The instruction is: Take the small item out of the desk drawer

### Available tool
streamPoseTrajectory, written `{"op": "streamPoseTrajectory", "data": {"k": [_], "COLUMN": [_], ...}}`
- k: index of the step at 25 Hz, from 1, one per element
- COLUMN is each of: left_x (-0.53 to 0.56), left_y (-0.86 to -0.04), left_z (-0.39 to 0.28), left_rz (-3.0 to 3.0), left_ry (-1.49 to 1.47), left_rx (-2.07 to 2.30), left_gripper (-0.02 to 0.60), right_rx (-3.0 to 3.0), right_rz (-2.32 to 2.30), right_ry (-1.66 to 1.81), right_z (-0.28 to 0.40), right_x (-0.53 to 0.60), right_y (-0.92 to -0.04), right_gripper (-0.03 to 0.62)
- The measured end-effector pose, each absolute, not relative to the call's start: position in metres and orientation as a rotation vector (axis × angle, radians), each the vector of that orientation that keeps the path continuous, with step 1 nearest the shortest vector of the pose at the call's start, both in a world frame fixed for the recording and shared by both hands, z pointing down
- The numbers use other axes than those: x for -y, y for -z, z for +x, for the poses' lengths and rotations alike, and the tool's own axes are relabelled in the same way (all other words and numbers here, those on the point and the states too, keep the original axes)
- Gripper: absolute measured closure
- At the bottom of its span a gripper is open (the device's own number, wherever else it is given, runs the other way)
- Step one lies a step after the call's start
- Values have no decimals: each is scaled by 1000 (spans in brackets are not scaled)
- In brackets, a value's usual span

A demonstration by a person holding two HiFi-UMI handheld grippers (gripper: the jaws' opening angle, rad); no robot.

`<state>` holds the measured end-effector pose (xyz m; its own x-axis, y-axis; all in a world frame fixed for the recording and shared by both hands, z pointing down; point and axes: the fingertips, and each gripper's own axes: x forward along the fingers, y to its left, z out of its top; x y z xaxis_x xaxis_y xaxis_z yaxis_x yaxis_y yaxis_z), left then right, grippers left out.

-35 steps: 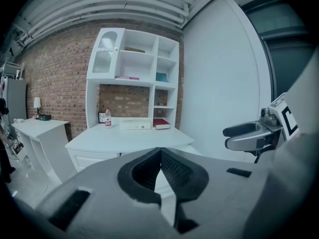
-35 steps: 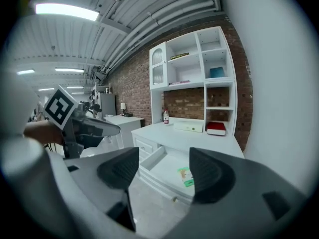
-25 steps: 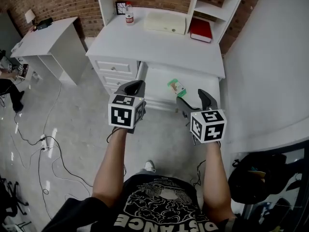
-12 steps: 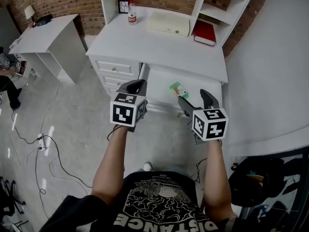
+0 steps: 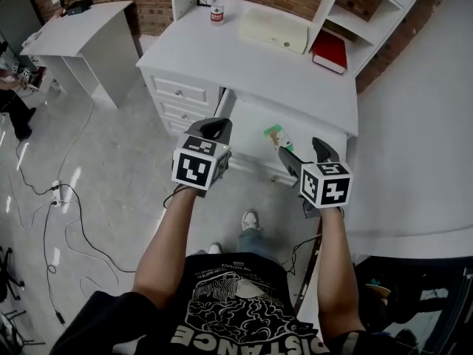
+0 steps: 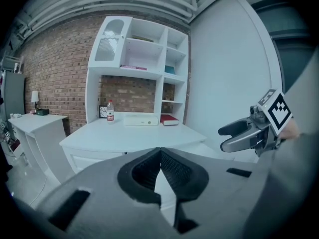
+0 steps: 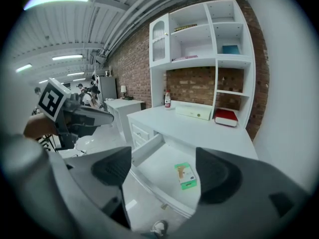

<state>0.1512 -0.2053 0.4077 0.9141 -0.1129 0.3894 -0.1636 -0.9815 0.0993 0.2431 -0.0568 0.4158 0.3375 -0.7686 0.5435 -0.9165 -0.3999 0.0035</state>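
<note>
Hovering near the open drawer (image 5: 250,118), the right gripper (image 5: 301,151) is seen empty, its jaws just opened wide; the left gripper (image 5: 213,127) is closed on nothing. The small green box (image 5: 275,136) lying inside should be straddled squarely.

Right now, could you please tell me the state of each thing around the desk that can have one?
Wide drawer: pulled open.
Green box: lying flat in that drawer, untouched.
Side drawers: closed.
Bottle: upright on the desk.
Red book: closed, lying flat.
Left gripper: shut, empty.
Right gripper: open, jaws have just been opening, nothing between them.
</note>
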Motion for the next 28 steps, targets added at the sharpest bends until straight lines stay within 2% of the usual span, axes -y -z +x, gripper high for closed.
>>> {"op": "streamPoseTrajectory", "data": {"k": [12, 28], "left_x": [231, 236], "left_y": [-460, -524], "left_z": [198, 252], "left_rz": [2903, 2834], "left_ry": [-650, -733], "left_rx": [373, 453], "left_gripper": [572, 572], "right_rx": [1567, 1588], "right_rz": [2068, 1792], "right_ry": [-842, -1012], "right_z": [312, 359], "right_x": [89, 118], "right_y": [-494, -594], "right_gripper": [180, 161]}}
